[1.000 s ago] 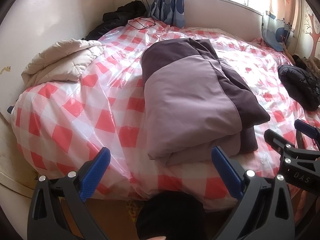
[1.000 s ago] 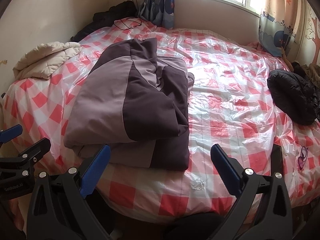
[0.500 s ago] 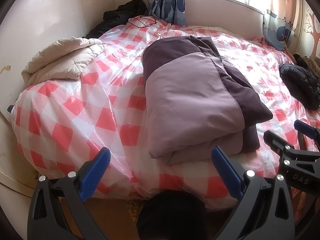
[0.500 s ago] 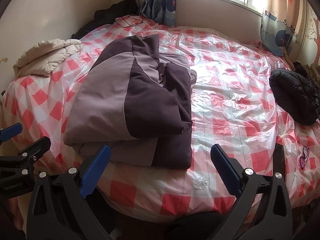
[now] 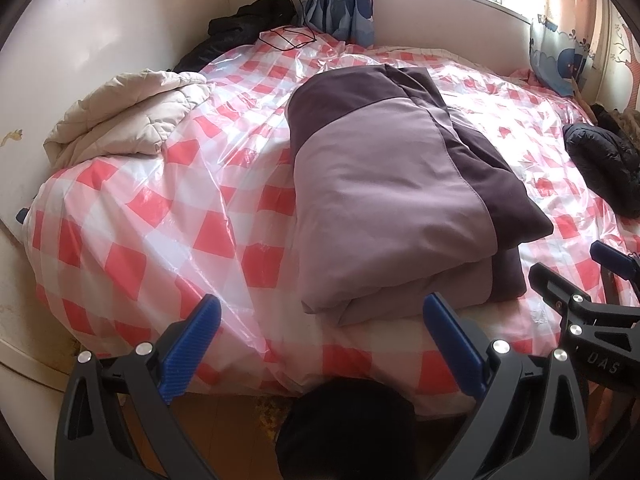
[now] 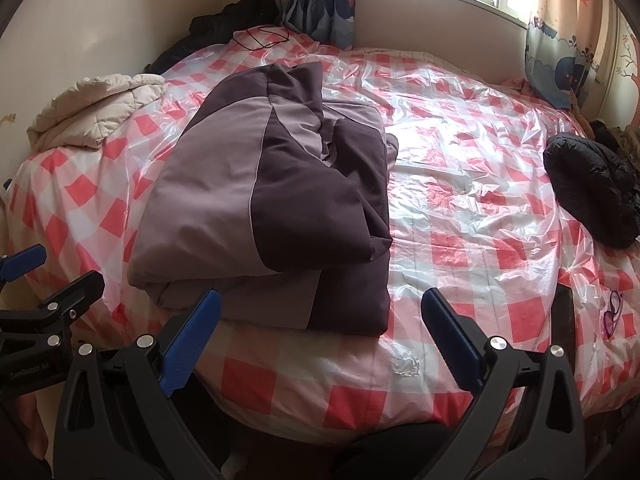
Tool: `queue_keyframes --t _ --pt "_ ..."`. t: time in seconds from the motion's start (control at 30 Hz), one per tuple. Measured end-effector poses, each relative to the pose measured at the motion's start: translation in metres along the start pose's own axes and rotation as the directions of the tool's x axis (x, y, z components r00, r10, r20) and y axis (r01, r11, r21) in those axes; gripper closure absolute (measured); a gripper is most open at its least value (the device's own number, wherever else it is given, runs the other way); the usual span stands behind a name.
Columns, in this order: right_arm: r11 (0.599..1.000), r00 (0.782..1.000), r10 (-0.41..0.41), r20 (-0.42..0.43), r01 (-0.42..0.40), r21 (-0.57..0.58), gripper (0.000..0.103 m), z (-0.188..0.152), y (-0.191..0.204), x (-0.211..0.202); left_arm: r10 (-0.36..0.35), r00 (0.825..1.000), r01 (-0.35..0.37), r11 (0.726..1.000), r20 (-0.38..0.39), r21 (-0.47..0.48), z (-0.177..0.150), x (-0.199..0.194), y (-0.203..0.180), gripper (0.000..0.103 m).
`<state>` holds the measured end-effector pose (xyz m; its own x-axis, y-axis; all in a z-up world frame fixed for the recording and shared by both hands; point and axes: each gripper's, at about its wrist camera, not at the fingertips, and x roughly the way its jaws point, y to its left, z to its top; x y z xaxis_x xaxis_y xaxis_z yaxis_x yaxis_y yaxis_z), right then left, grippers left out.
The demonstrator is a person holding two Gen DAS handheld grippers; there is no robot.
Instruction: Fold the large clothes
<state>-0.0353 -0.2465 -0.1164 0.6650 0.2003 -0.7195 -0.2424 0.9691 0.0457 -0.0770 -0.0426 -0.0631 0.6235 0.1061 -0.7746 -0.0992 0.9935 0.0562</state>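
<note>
1. Two grippers, my left gripper (image 5: 320,344) and right gripper (image 6: 320,340), hover with fingers apart, holding nothing.
2. My purple jacket (image 6: 268,216) lies folded near the bed's (image 6: 460,208) front edge, left of the black jacket (image 6: 592,192).
3. It looks soft, bulky and light; the plastic sheet under it seems slippery.
4. I'd pinch the thick front hem corners.

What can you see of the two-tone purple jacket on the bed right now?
The purple jacket lies folded into a thick, roughly rectangular bundle near the front edge of the bed, resting on its clear plastic over red-and-white check. It looks like soft, padded matte fabric: a light mauve panel on its left, dark plum panels on its right and far end. Several layers stack up at the near edge; the top dark layer is rumpled. Neither gripper touches it, and it lies apart from the beige and black coats.
</note>
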Motion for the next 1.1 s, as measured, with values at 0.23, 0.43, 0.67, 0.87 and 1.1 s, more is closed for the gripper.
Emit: queue_keyframes --t 0.23,0.43,0.67,0.87,1.1 --pt "1.000 1.000 0.005 0.000 -0.005 0.003 0.006 0.000 -0.001 0.002 0.015 1.000 -0.015 1.000 -0.006 0.004 -0.001 0.004 0.000 0.006" --pt "1.000 1.000 0.007 -0.005 -0.007 0.001 0.006 0.000 -0.003 0.003 0.006 1.000 -0.006 1.000 -0.021 -0.005 0.002 0.006 0.001 0.006" --pt "1.000 1.000 0.012 -0.017 -0.012 0.001 0.006 -0.001 -0.006 0.009 -0.098 0.995 0.099 0.990 0.016 -0.102 0.003 0.003 0.018 0.006" --pt "1.000 1.000 0.015 -0.012 -0.015 0.006 0.006 0.000 -0.008 0.009 -0.005 1.000 0.006 0.997 0.017 -0.073 0.005 0.002 0.017 0.006" --pt "1.000 1.000 0.014 -0.003 -0.014 0.013 0.006 0.000 -0.012 0.002 0.011 1.000 -0.011 0.999 0.022 -0.036 0.005 -0.001 0.008 0.006"
